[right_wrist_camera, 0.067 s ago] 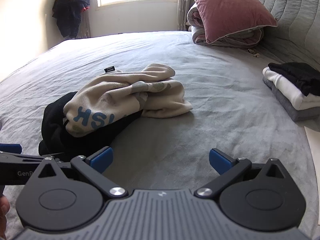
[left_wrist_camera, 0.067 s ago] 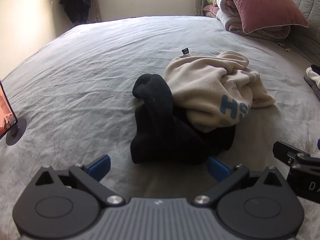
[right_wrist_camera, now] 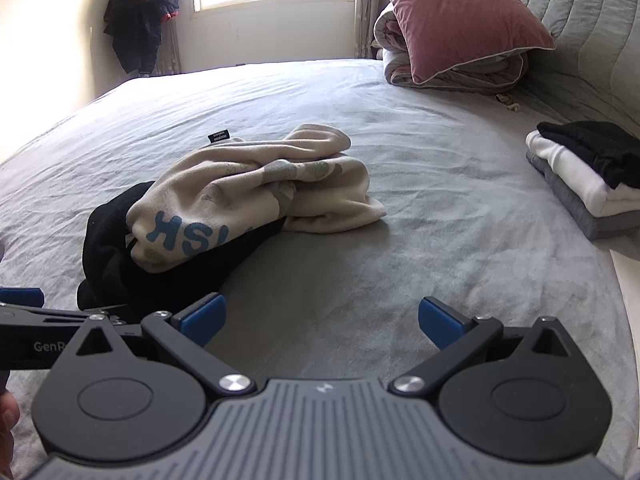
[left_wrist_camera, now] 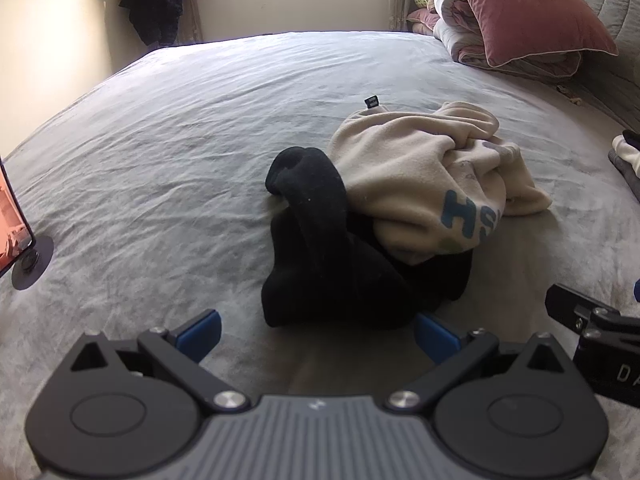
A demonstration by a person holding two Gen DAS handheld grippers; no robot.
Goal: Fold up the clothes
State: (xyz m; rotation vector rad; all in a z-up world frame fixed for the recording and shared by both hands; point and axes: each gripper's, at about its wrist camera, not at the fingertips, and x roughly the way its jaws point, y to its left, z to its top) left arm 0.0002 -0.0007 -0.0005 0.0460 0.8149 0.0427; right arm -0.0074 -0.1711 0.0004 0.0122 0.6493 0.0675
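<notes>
Two crumpled garments remain unfolded mid-bed: a cream sweatshirt [right_wrist_camera: 256, 196] draped over a black garment [left_wrist_camera: 328, 256]. Folded stack [right_wrist_camera: 580, 176] sits at three o'clock (apparently finished). Left gripper [left_wrist_camera: 318, 332] and right gripper [right_wrist_camera: 320, 320] gape wide, holding nothing.

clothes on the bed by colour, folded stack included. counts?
Black: 2, crumpled black garment and black top layer of the stack.
Cream: 1, cream sweatshirt, crumpled.
White: 1, folded white layer.
Grey: 1, grey bottom layer.
Total: 5
</notes>
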